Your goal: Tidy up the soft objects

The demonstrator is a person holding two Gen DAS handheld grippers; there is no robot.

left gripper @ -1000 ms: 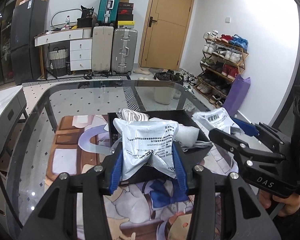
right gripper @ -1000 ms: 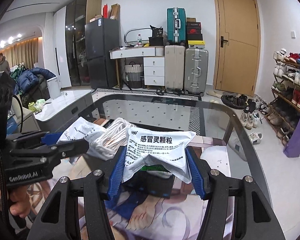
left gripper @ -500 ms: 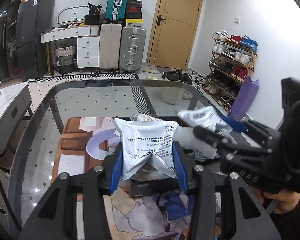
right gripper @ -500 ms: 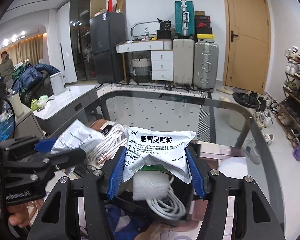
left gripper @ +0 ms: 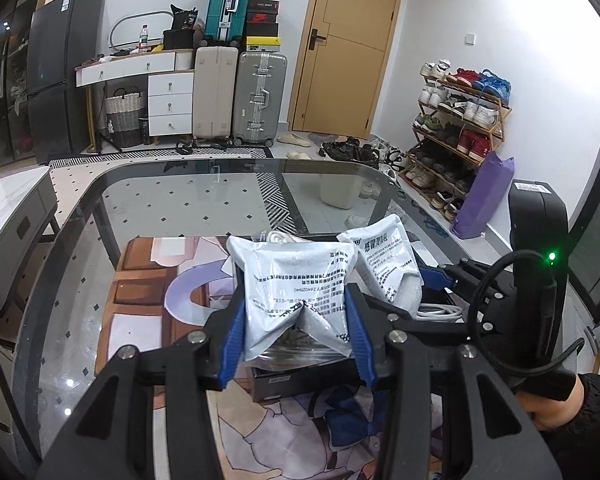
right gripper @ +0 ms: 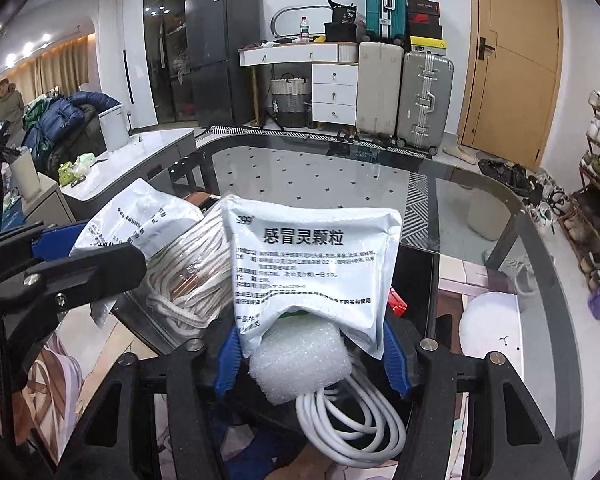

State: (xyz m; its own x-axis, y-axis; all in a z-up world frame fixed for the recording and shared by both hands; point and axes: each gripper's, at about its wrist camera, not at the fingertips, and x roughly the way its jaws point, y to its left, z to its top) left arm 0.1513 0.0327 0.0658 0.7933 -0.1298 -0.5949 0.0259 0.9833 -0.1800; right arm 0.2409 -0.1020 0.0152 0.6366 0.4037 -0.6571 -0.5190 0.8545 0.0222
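- Silvery-white foil sachet (left gripper: 296, 292) sits pinched between the blue pads of the left gripper (left gripper: 296, 340); its long axis runs away from the jaws, lower edge folded into a V at the pads, top edge furthest from the tool. Its print faces the camera upside down; too small to read.
- Second sachet (right gripper: 312, 268), white, stands almost upright between the pads of the right gripper (right gripper: 312, 352), long axis pointing up and away from the jaws, its lower corners pressed against both pads. Heading reads "感冒灵颗粒", with "999" at the top left corner; lines of small text below are not legible.
- Right-held sachet hangs over a black box (right gripper: 414, 280) on the glass table (right gripper: 480, 216). Directly under the jaws: a white foam block (right gripper: 300, 364) and a coiled white cable (right gripper: 352, 428). To the left of the jaws, a bundle of off-white rope (right gripper: 188, 276) in clear wrap.
- From the left wrist view, the right-held sachet sits just right of and slightly beyond the left-held one, close but whether touching cannot be told.
- Hand (left gripper: 556, 408) grips the right tool's handle at lower right.
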